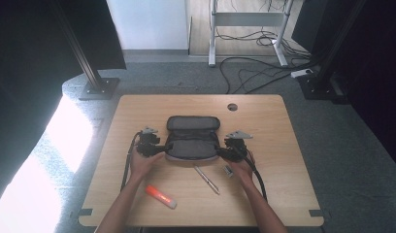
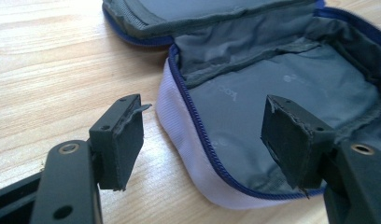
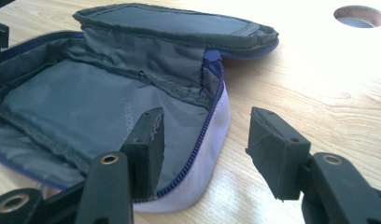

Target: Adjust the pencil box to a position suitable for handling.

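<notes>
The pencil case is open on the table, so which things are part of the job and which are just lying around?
Part of the job:
pencil case, unzipped and lying open
left gripper, open at its left end
right gripper, open at its right end

Lying about, untouched on the table:
orange marker
silver pen
small dark item, too small to tell

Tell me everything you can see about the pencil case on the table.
The pencil case is a soft grey fabric pouch with a blue zipper and a pale lilac outer edge. It lies unzipped and spread open mid-table, lid flap folded back, grey lining showing, nothing visible inside. The left tongs and right tongs straddle its two ends, open.
</notes>
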### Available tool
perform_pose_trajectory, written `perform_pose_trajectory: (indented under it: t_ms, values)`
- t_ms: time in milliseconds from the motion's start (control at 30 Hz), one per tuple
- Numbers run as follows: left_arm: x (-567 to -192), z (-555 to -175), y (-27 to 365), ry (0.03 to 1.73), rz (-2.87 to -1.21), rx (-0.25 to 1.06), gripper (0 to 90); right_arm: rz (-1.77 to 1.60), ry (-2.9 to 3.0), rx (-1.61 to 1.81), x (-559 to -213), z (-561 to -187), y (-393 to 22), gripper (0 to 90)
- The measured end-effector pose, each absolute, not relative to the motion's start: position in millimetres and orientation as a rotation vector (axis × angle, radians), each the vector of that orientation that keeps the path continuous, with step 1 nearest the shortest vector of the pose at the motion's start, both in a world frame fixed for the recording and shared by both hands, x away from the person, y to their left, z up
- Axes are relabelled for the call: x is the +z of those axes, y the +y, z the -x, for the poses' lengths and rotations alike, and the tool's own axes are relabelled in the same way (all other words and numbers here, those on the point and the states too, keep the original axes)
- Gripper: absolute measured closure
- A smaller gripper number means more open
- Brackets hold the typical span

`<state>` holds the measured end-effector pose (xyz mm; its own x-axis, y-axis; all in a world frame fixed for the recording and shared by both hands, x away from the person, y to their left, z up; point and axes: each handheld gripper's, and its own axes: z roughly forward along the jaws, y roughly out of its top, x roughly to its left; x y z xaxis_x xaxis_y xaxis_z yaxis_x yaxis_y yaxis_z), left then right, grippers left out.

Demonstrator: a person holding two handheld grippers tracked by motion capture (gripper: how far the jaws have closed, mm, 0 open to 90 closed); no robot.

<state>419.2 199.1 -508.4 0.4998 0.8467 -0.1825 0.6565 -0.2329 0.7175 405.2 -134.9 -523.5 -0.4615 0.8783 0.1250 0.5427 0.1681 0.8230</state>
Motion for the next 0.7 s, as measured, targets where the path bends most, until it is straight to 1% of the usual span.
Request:
perform_pose_trajectory:
  t_ms: [200, 367, 700]
  values:
    - [-502.2, -409.2, 200.3, 1.194, -1.982, 0.331, 32.2, -1.324, 2.089, 1.236, -520.1, -397.7, -144.8, 41.2]
    - [-502.7, -400.4, 207.1, 1.187, -1.980, 0.347, 32.2, -1.297, 2.073, 1.254, -518.2, -390.7, -152.6, 40.6]
    - [-503.3, -393.9, 217.0, 1.169, -1.980, 0.336, 32.0, -1.289, 2.072, 1.257, -515.8, -382.2, -166.5, 39.0]
